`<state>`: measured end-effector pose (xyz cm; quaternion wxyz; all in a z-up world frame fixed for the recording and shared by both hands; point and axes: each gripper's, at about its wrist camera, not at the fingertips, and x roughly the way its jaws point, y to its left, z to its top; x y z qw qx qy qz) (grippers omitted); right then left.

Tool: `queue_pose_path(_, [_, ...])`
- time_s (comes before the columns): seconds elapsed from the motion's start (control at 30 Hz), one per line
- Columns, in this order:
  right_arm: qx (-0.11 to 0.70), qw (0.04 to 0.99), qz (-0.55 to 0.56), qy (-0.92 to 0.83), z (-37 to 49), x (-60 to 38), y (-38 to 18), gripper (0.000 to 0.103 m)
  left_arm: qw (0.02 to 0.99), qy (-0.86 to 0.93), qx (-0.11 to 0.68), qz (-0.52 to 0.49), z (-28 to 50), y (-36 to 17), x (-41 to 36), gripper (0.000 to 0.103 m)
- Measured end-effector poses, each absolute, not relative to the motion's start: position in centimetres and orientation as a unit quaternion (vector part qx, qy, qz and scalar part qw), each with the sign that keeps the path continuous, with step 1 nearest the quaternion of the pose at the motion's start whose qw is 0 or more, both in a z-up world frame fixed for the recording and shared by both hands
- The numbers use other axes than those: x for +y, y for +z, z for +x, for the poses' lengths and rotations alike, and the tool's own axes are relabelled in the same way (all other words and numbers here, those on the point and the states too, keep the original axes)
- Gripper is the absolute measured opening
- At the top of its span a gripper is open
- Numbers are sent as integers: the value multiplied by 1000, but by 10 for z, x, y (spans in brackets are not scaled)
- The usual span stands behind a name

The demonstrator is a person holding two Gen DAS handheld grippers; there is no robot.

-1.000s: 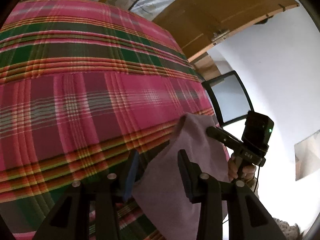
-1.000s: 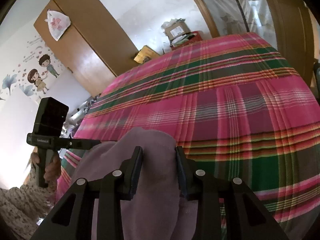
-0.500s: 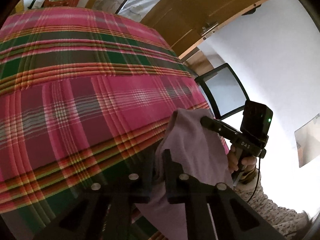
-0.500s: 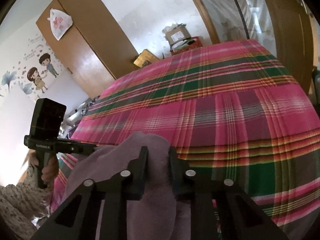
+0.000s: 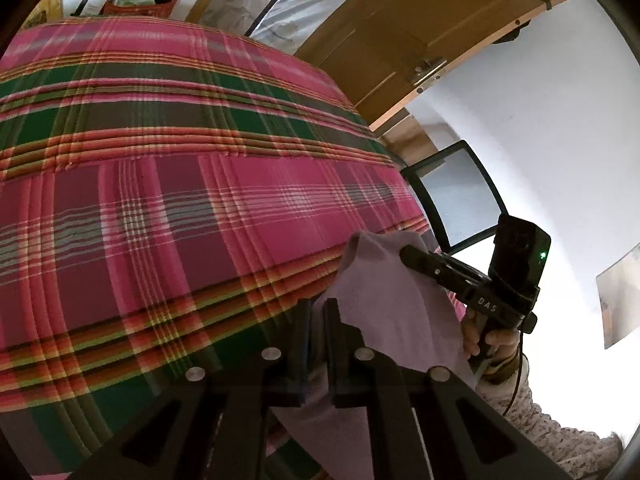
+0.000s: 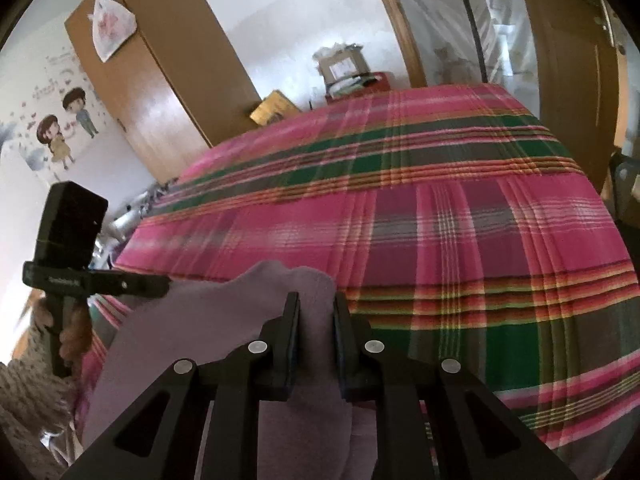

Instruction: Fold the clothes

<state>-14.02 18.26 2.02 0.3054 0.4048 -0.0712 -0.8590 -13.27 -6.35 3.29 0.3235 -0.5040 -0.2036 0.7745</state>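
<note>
A mauve garment (image 5: 384, 292) hangs in front of the near edge of a bed with a pink and green plaid cover (image 5: 180, 200). My left gripper (image 5: 318, 308) is closing its jaws on the garment's left edge, and the cloth is pinched between the pads. My right gripper (image 6: 316, 300) is shut on a thick fold of the same garment (image 6: 224, 312). Each gripper shows in the other's view: the right one (image 5: 408, 254) at the cloth's top right, the left one (image 6: 166, 286) at its left edge. The cloth below the fingers is hidden.
A brown wardrobe (image 6: 160, 80) stands left of the bed. A wooden door (image 5: 400, 40) and a black-framed screen (image 5: 460, 200) are on the right. Boxes (image 6: 344, 68) and a red basket (image 5: 140, 0) sit beyond the far end. A person's hand (image 5: 492, 340) holds the right gripper's handle.
Both grippers have gone from open around the garment to shut on it. The hands have stayed almost where they were.
</note>
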Motion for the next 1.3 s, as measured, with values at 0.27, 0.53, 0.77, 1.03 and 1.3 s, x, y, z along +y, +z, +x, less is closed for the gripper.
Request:
queue_pose_path(0.27, [-67, 285, 414, -862, -140, 184, 19, 25, 316, 776, -196, -510, -132, 32, -62, 8])
queue_pose_path(0.53, [-91, 273, 379, -880, -95, 218, 44, 30, 292, 800, -196, -486, -99, 54, -82, 27])
queue_pose_path(0.77, [-136, 262, 368, -882, -35, 252, 39, 31, 311, 786, -200, -496, -51, 50, -74, 32])
queue_pose_path(1.03, [-128, 252, 381, -880, 14, 258, 23, 31, 296, 778, -187, -522, -8, 41, -59, 33])
queue_pose_path(1.3, [-127, 256, 370, -884, 48, 265, 9, 32, 306, 756, -229, -530, 12, 27, -62, 36])
